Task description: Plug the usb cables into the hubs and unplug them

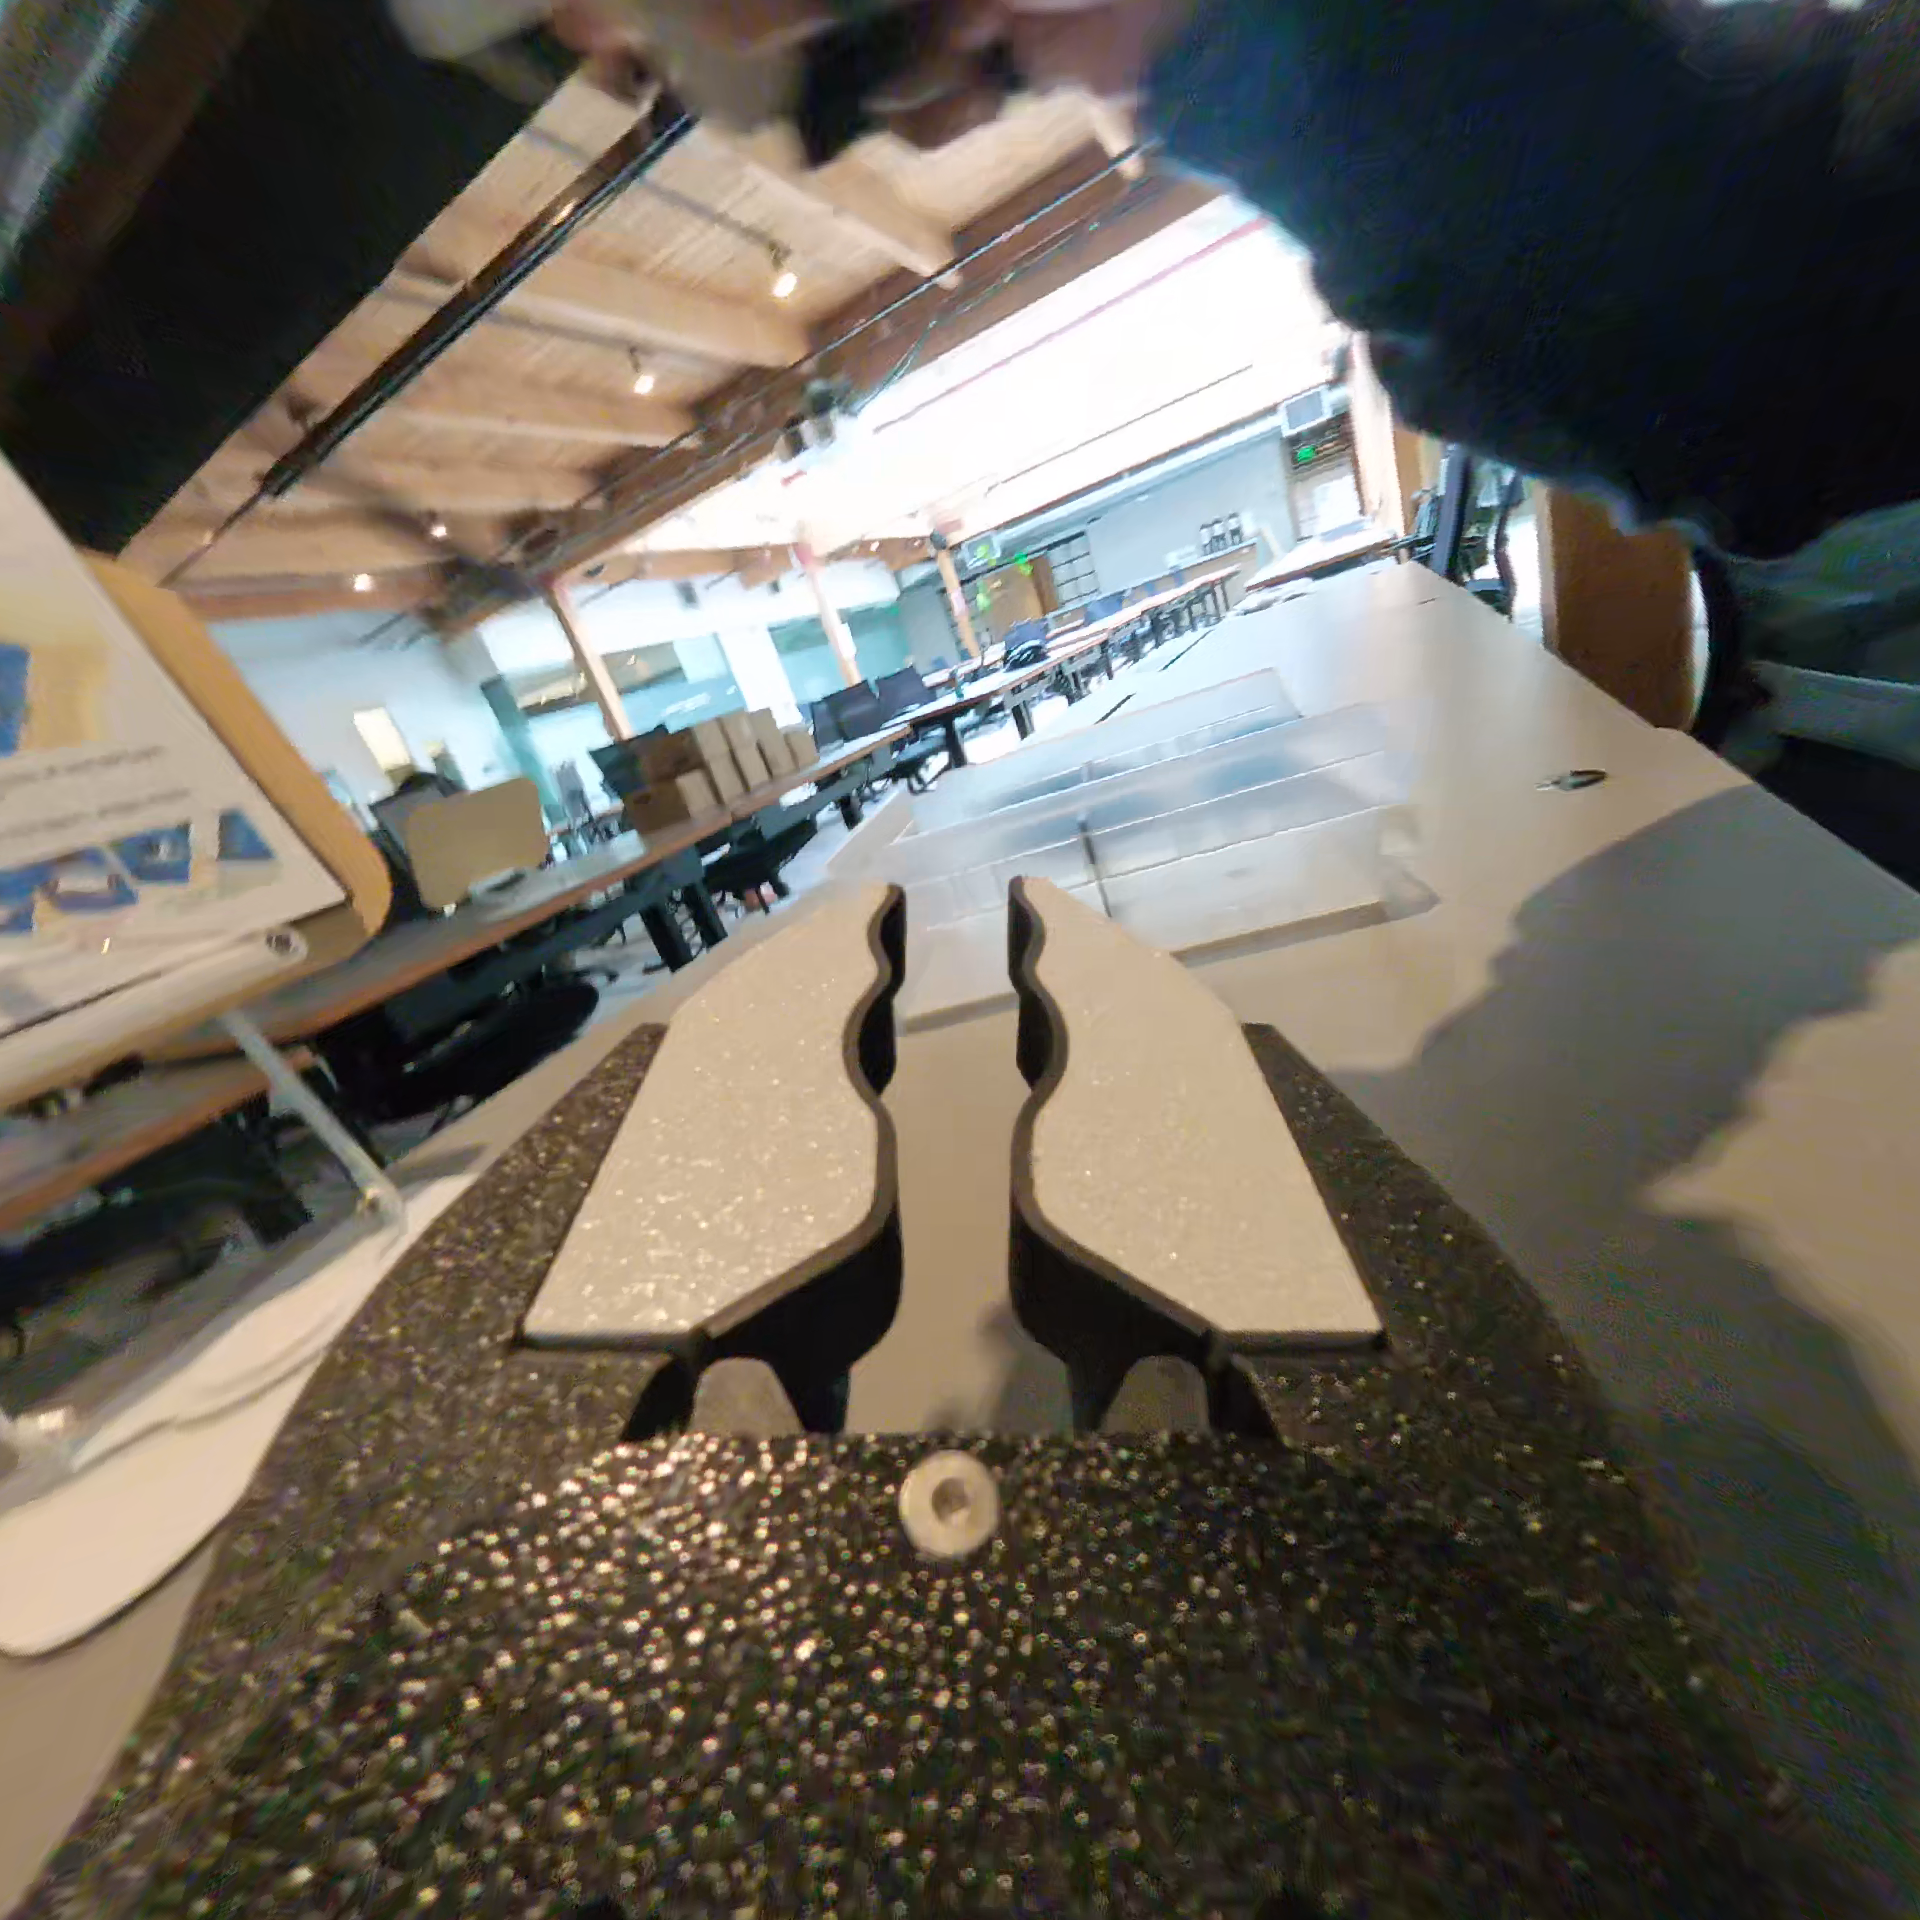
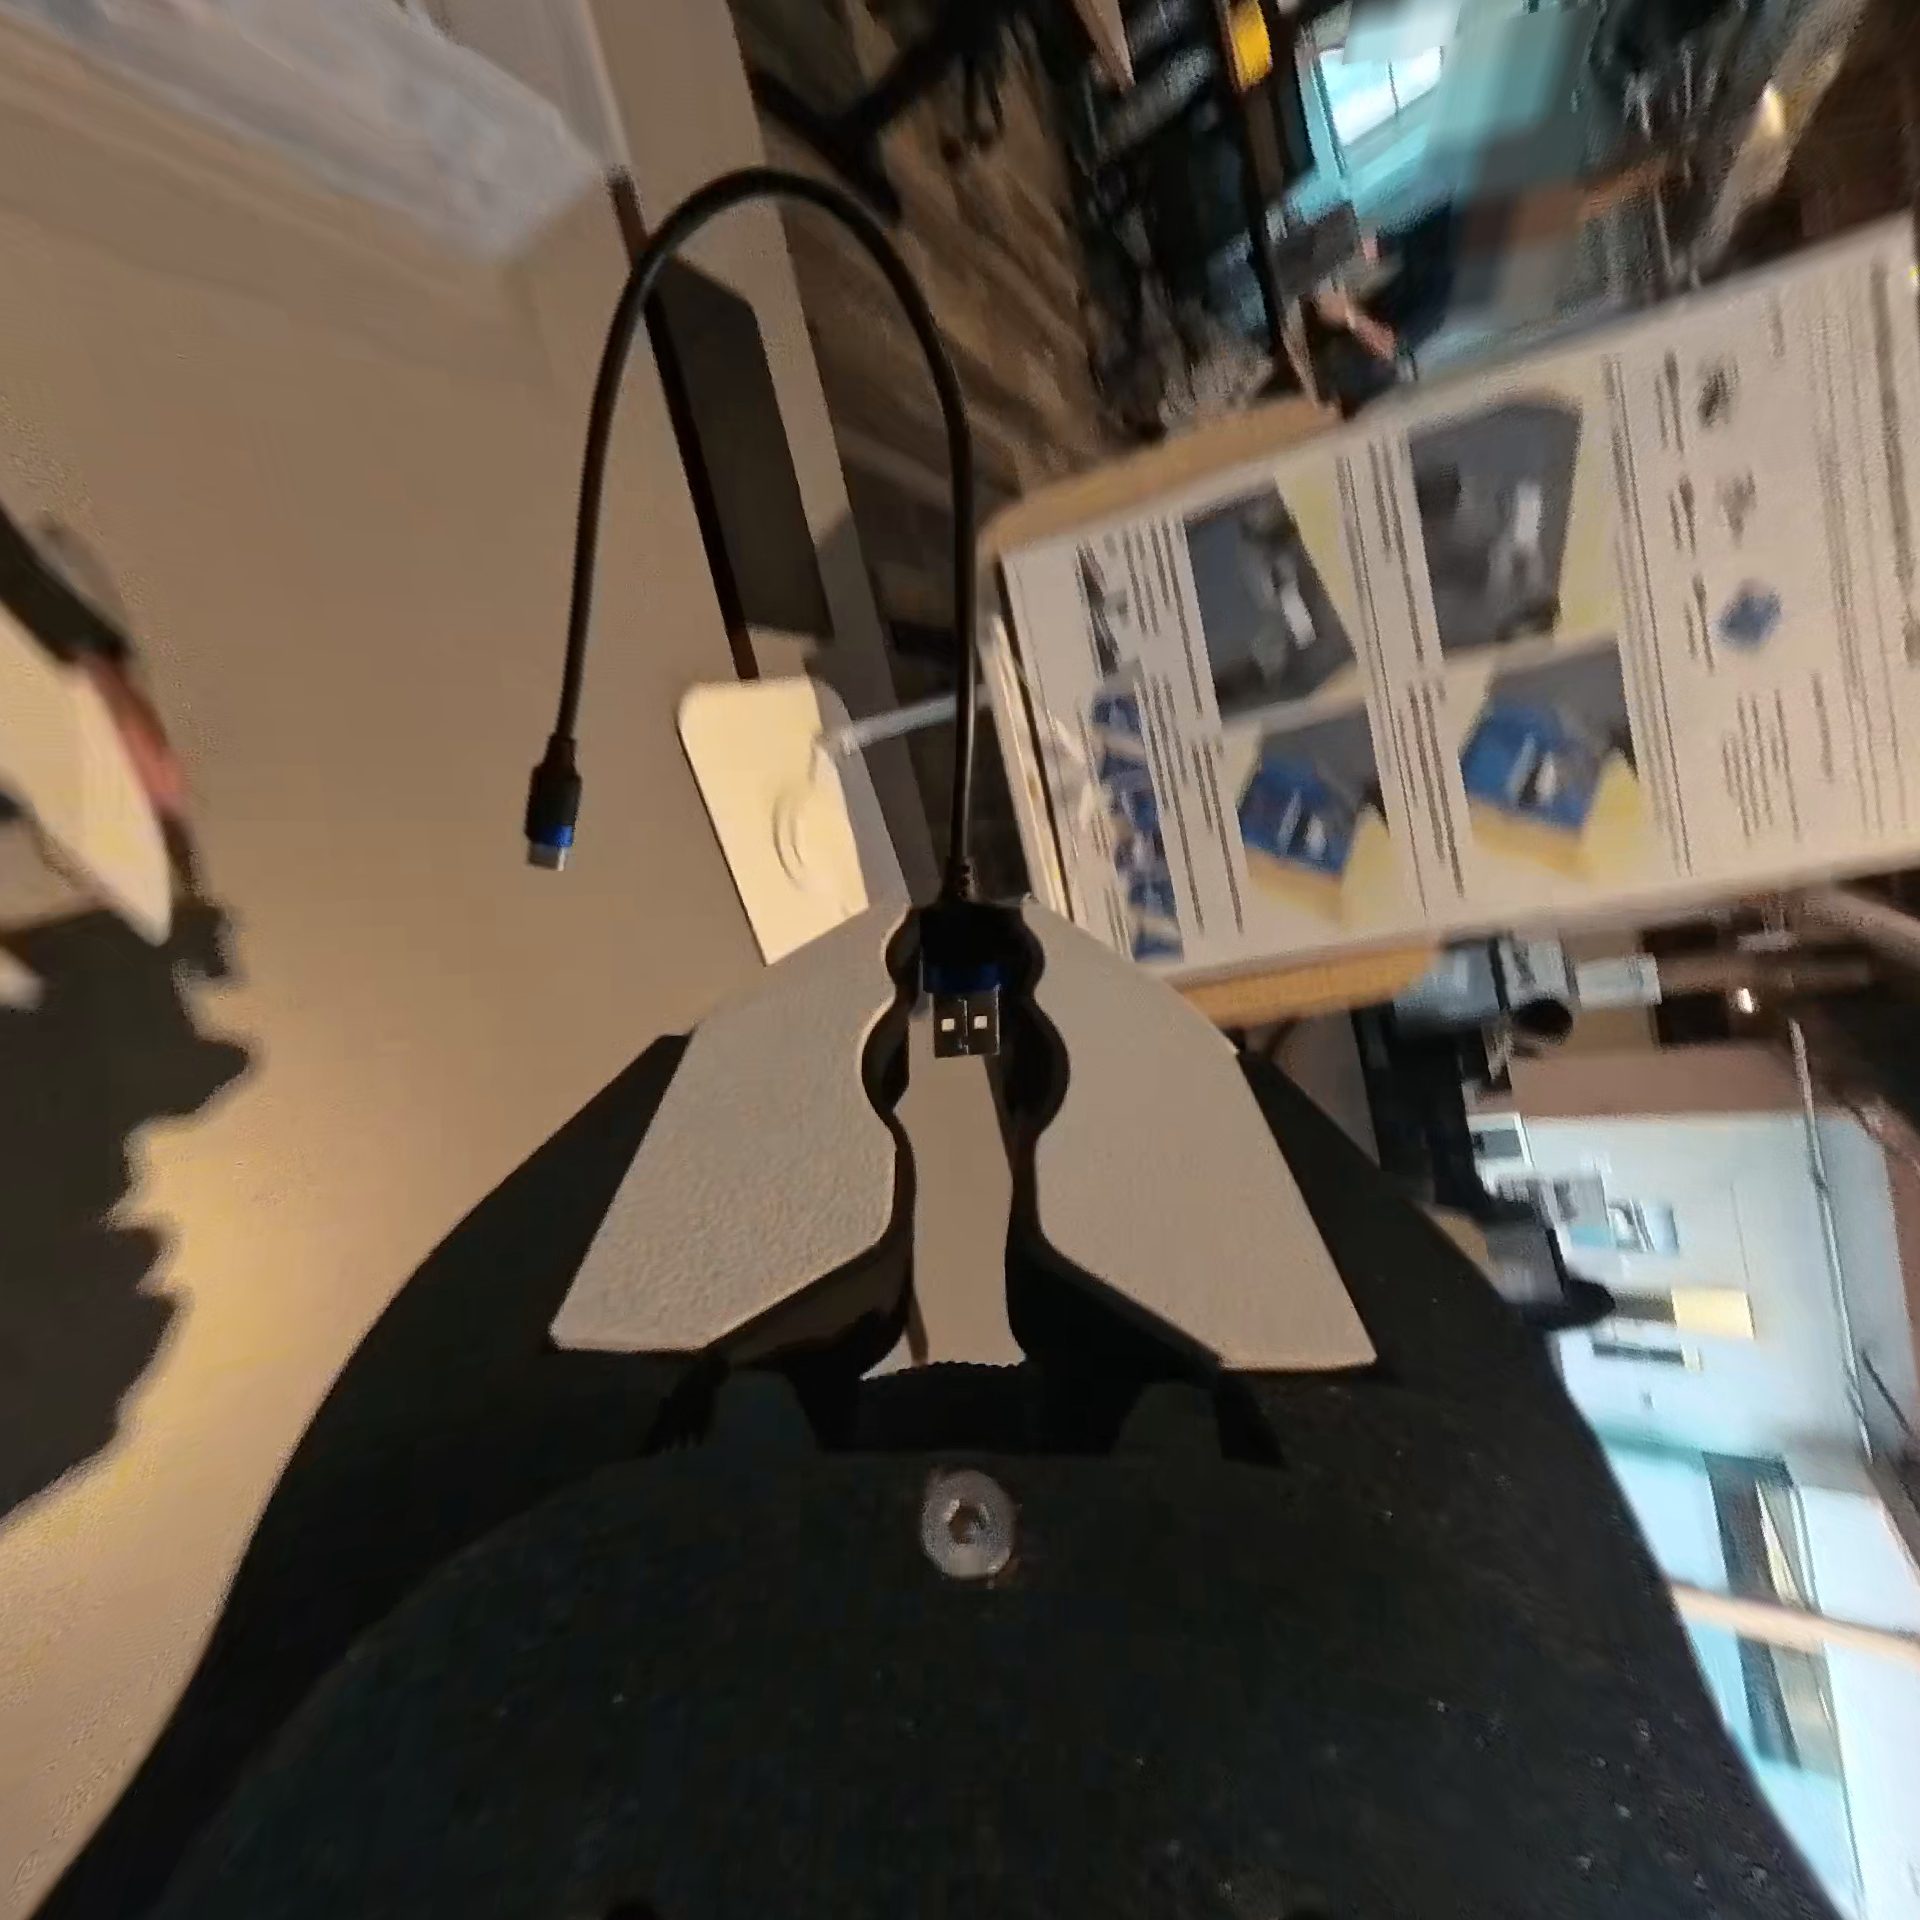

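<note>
Right gripper (image 2: 961,940): fingers clamped on the USB-A plug (image 2: 966,1013); metal shell pointed back toward the camera.
USB cable (image 2: 727,312): light and limp, judged; best held at the rigid plug housing. It arcs overhead, small connector (image 2: 551,810) dangling free.
Left gripper (image 1: 956,914): fingers parted, nothing held, aimed low across the table (image 1: 1558,1039).
Hub: possibly the white pad (image 2: 769,790); blurred.

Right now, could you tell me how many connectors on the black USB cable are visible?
2: the USB-A plug is pinched in the right gripper; the small connector dangles free, left. No hub shows.
</note>
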`<state>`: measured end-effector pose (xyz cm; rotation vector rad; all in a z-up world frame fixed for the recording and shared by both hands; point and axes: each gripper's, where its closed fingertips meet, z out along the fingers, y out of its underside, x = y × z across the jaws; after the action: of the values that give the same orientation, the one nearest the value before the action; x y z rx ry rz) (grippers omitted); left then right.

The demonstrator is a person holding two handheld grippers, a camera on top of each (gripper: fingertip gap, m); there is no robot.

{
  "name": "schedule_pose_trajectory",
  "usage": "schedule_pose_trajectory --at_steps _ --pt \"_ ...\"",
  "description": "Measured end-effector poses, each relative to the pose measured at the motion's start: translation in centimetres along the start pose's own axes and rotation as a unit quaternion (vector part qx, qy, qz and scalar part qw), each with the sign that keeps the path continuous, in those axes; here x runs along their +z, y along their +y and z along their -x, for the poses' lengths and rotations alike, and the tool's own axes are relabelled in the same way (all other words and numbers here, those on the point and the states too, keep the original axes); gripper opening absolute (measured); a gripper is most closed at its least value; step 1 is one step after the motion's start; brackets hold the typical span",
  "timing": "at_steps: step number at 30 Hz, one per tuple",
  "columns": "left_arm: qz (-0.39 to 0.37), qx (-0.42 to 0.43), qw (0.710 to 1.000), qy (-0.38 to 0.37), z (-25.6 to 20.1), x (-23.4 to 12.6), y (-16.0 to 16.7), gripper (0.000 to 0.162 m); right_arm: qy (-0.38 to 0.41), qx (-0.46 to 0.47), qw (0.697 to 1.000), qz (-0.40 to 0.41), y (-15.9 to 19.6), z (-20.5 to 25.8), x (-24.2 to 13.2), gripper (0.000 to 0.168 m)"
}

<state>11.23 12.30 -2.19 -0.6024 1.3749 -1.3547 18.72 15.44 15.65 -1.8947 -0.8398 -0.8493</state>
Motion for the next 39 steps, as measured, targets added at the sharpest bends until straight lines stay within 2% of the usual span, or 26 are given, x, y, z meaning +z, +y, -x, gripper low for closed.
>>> schedule_pose_trajectory --at_steps 5,10,13,15,20,25,28,34,39 --pt "-0.017 0.035 0.999 -0.008 -0.4 -0.9 -1.3 0.019 -0.039 -0.039 0.992 -0.111 -11.8 3.0 7.2 0.014" --pt "0.002 0.052 0.998 -0.047 0.9 -4.2 -1.6 0.019 -0.102 -0.061 0.974 -0.191 -22.5 8.1 14.3 0.014" --pt "0.009 0.055 0.995 -0.078 2.3 -6.9 -1.9 0.018 -0.151 -0.072 0.964 -0.205 -27.3 12.3 18.7 0.014" --pt "0.009 0.054 0.994 -0.100 3.2 -8.6 -2.1 0.018 -0.188 -0.083 0.961 -0.187 -29.0 15.7 21.8 0.015" --pt "0.013 0.059 0.988 -0.139 5.1 -11.5 -2.5 0.018 -0.296 -0.081 0.944 -0.121 -29.4 23.7 27.8 0.015" --pt "0.016 0.051 0.987 -0.151 6.0 -12.1 -2.4 0.018 -0.320 -0.084 0.940 -0.084 -28.2 26.9 30.8 0.015" --pt "0.021 0.053 0.987 -0.150 6.0 -12.0 -2.2 0.017 -0.321 -0.068 0.941 -0.089 -28.1 26.7 31.0 0.016" --pt "0.020 0.049 0.986 -0.158 6.4 -12.2 -2.1 0.018 -0.300 -0.047 0.948 -0.094 -26.4 24.7 30.8 0.044" --pt "0.022 0.044 0.985 -0.168 6.8 -12.5 -2.1 0.018 -0.257 0.035 0.959 -0.113 -22.6 19.9 26.9 0.050"
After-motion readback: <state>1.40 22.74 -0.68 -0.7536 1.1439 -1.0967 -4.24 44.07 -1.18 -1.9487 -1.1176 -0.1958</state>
